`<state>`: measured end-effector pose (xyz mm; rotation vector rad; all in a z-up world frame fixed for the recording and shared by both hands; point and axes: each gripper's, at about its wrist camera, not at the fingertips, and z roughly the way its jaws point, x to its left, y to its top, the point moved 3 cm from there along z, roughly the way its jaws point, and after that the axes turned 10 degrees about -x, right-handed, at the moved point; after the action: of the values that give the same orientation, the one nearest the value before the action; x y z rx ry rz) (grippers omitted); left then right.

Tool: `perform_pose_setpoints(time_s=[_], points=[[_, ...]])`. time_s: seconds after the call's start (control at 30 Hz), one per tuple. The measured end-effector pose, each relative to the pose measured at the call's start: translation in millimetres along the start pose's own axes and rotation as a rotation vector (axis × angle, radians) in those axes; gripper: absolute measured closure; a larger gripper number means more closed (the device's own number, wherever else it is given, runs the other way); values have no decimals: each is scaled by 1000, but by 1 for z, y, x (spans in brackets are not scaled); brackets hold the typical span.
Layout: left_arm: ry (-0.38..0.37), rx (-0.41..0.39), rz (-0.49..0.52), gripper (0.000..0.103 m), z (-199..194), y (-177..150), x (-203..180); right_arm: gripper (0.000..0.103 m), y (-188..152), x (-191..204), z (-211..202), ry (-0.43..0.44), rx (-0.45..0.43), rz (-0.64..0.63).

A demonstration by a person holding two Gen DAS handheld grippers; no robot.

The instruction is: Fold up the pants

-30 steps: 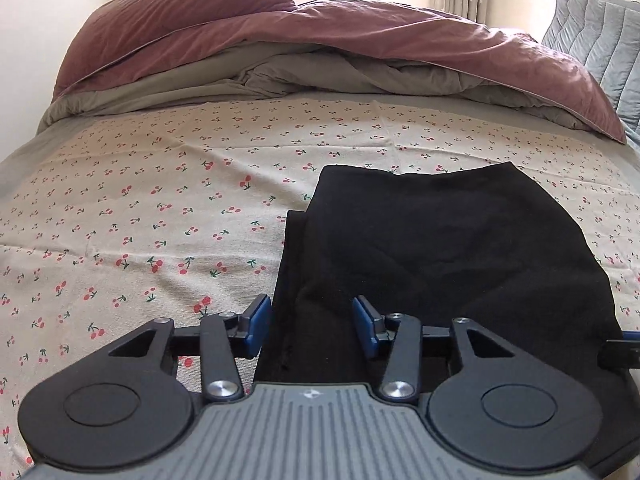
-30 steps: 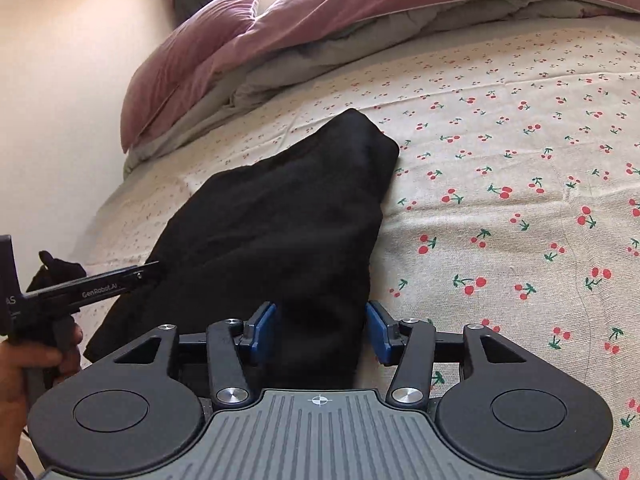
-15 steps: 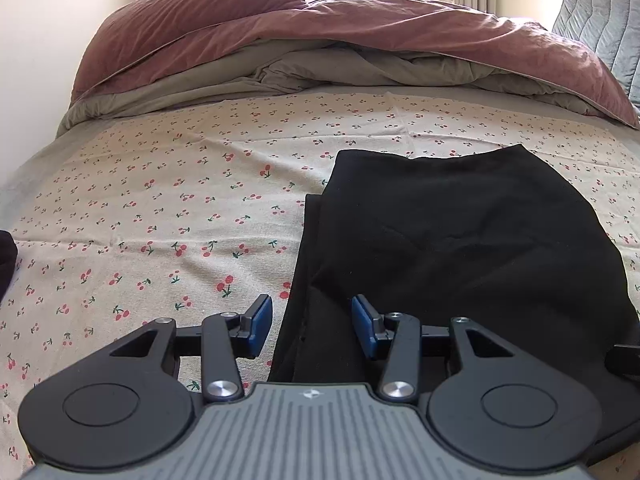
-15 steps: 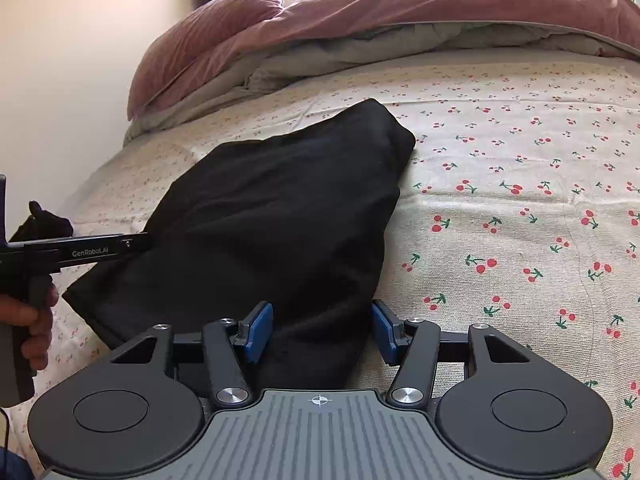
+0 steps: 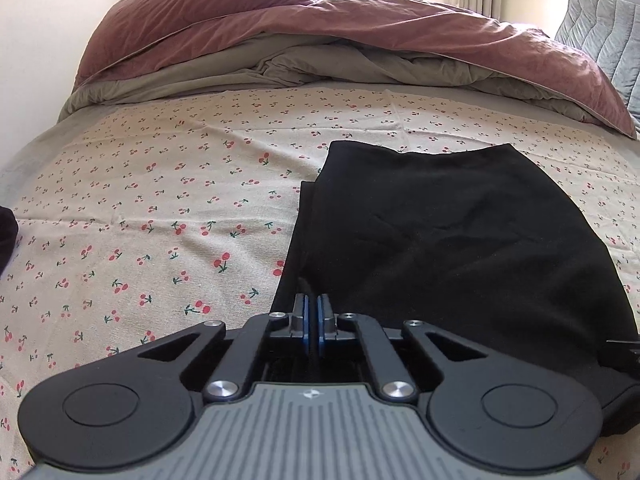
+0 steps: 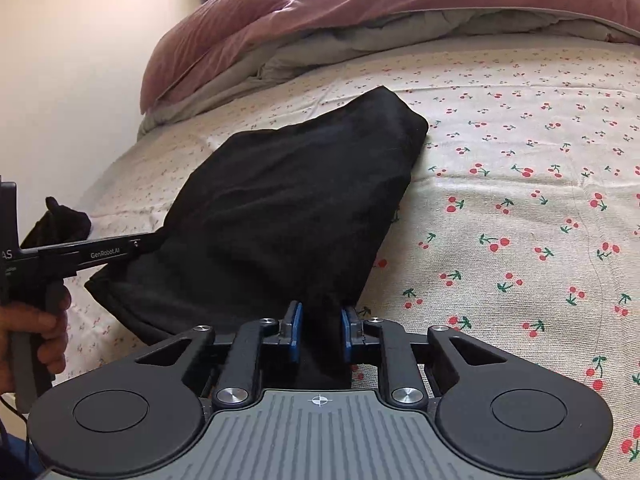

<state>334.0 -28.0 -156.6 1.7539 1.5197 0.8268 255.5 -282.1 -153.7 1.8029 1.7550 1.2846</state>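
Observation:
Black pants (image 5: 460, 240) lie folded on the cherry-print bed sheet (image 5: 160, 220). My left gripper (image 5: 313, 314) is shut on the near left edge of the pants. In the right wrist view the pants (image 6: 288, 208) stretch away to the upper right. My right gripper (image 6: 319, 330) straddles their near right corner, its blue pads partly closed with black cloth between them. The left gripper also shows in the right wrist view (image 6: 132, 246), gripping the pants' left edge.
A mauve and grey duvet (image 5: 340, 40) is heaped at the head of the bed. A grey quilted pillow (image 5: 604, 24) is at the far right. Another dark garment (image 6: 56, 220) lies at the bed's left edge, by the wall.
My left gripper has closed on the pants' near edge. My right gripper's jaws have narrowed around the near right corner. Both grippers moved slightly forward over the pants.

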Motion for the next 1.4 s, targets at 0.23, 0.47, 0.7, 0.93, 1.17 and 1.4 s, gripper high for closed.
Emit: perform_pose_setpoints(time_s=[0.23,0.47,0.7,0.93,1.17,1.4], points=[[-7,-13,22,93,0,-1,0,80,-5,-8,5,19,40,35],[32,-25,61,94,0,1,-1,68,-10,25,-8,-51,9,-157],[38,-32,88,93,-1,-1,-1,68,-22,44,-20,-84,-61,-266],[45,-36,109,81,-7,-4,-1,69,-49,45,-26,-164,-152,-225],[33,-36,38,52,-26,-6,12,63,-75,58,-64,-153,-110,-129],[57,-49,15,21,-91,-16,15,40,-56,89,-122,-193,-191,-167]])
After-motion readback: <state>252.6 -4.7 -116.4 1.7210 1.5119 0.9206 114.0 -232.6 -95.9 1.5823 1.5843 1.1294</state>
